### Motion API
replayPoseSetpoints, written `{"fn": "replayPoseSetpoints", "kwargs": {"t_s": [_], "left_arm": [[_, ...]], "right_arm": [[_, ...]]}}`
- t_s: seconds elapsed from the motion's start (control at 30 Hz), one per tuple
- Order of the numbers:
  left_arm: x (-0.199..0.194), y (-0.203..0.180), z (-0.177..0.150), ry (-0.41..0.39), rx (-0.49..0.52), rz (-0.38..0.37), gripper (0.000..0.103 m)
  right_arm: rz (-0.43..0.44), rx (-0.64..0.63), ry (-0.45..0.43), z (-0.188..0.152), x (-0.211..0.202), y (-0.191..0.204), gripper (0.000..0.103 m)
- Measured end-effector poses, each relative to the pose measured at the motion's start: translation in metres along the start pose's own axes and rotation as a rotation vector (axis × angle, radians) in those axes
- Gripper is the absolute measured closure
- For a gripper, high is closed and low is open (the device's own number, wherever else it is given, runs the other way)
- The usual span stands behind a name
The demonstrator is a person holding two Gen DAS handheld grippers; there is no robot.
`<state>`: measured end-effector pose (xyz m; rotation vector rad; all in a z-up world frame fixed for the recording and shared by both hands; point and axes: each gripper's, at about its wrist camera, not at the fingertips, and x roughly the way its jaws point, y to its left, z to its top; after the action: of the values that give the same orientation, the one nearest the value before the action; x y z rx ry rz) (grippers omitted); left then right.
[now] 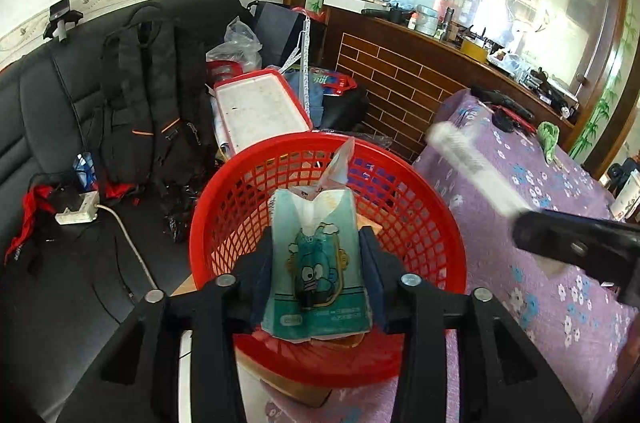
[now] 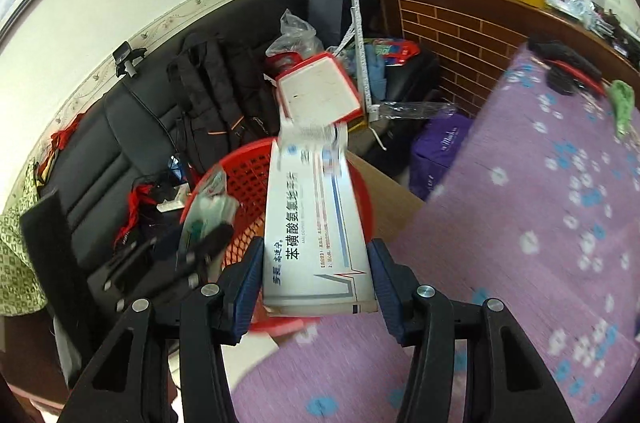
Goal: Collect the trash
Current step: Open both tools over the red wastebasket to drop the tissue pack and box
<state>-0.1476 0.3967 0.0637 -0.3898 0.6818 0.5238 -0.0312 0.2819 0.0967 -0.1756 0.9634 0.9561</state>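
Teal tissue pack [image 1: 318,263] clamped in the left tool [image 1: 318,275], hanging right over the red basket [image 1: 256,183], torn flap sticking up. White medicine box [image 2: 316,223] pinched between the blue pads [image 2: 246,287] of the right tool [image 2: 316,279], held above the same basket's rim [image 2: 236,159], far end blurry. Same box showing as a white smear [image 1: 468,163] in the left view, off to the basket's right. Basket parked at the edge of a counter [image 1: 540,263] draped in purple floral cloth, bare wood [image 2: 380,191] peeking out where the cloth stops. Green rag [image 1: 548,139] and some dark gear at the counter's far end. Behind the basket: black sofa [image 1: 48,111] piled with a black backpack [image 1: 156,95], a power strip [image 1: 78,211], a clear plastic bag [image 1: 240,43] and a red-rimmed white tray [image 1: 260,107]. Brick-pattern wood bar [image 1: 400,79] on the right, cluttered on top, big window above it. White wall with a floral border strip.
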Motion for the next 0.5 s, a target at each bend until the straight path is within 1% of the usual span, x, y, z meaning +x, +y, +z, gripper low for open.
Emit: {"fn": "replayPoseSetpoints", "kwargs": {"t_s": [0.03,0.07,0.1,0.17,0.27,0.33,0.4,0.5], "left_arm": [[0.001,0.002,0.001,-0.001,-0.009,0.005,0.053],[0.002,0.005,0.002,-0.005,-0.02,0.004,0.046],[0.001,0.006,0.002,-0.01,-0.028,-0.002,0.044],[-0.001,0.007,0.001,-0.017,-0.036,-0.006,0.044],[-0.001,0.002,-0.002,-0.014,-0.035,-0.014,0.044],[-0.004,-0.009,-0.005,-0.013,-0.024,-0.035,0.043],[-0.008,-0.028,-0.01,-0.015,0.013,-0.051,0.04],[-0.014,-0.064,-0.018,-0.017,0.082,-0.09,0.038]], "right_arm": [[-0.007,-0.003,0.004,0.004,0.007,0.001,0.044],[-0.023,0.0,0.008,0.005,0.01,-0.001,0.044],[-0.031,0.009,0.007,0.005,0.011,-0.003,0.044],[-0.018,0.017,-0.004,0.0,0.004,-0.009,0.044],[-0.041,0.026,-0.029,-0.013,-0.016,-0.022,0.044],[-0.059,0.043,-0.046,-0.027,-0.032,-0.036,0.044],[-0.068,0.07,-0.054,-0.043,-0.048,-0.053,0.044],[-0.103,0.115,-0.064,-0.065,-0.071,-0.081,0.044]]}}
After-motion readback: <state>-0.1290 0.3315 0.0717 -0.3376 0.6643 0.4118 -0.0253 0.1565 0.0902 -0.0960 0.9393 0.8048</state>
